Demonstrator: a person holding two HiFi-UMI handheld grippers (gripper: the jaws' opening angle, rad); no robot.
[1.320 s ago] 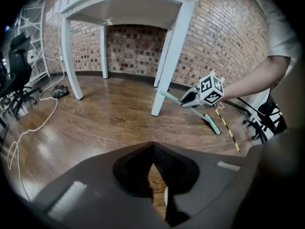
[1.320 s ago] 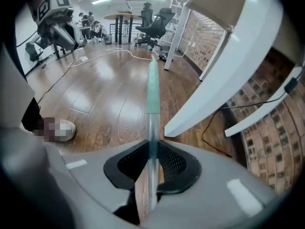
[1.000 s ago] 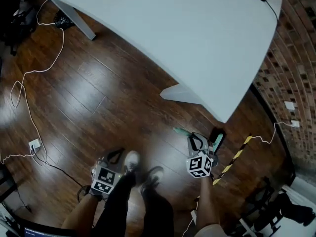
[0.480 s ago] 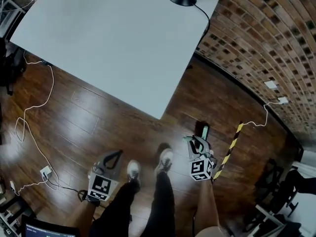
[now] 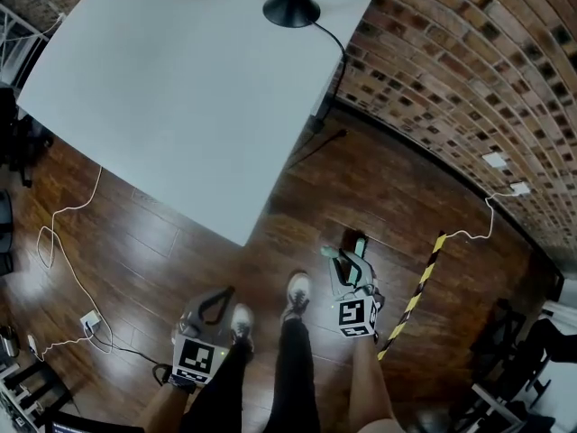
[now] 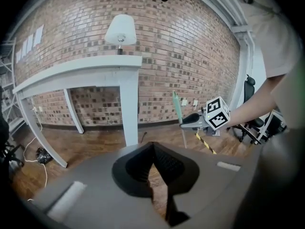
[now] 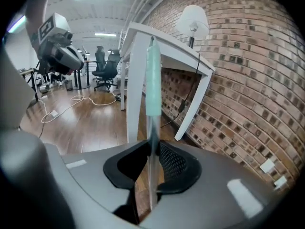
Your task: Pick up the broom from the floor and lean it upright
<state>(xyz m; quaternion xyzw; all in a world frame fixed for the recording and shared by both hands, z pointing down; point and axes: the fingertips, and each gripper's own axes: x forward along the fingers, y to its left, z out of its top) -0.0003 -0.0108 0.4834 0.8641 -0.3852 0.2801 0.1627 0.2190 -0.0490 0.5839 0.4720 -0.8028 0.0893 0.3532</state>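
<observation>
The broom handle, a silver pole with a mint-green grip, stands nearly upright between the jaws of my right gripper, which is shut on it. In the head view the green grip pokes out past the right gripper, close to the person's right shoe. The left gripper view shows the pole running down through that gripper toward the floor. The broom's lower end is hard to make out. My left gripper hangs at the left by the other shoe, fingertips together, holding nothing.
A white table with a black lamp base fills the upper left, and its leg stands just behind the pole. A brick wall runs along the right. A yellow-black striped strip and white cables lie on the wooden floor.
Both grippers have come up off the floor. The right one kept its hold, and the handle has swung to nearly upright. The head view has turned, so the table now lies further left.
</observation>
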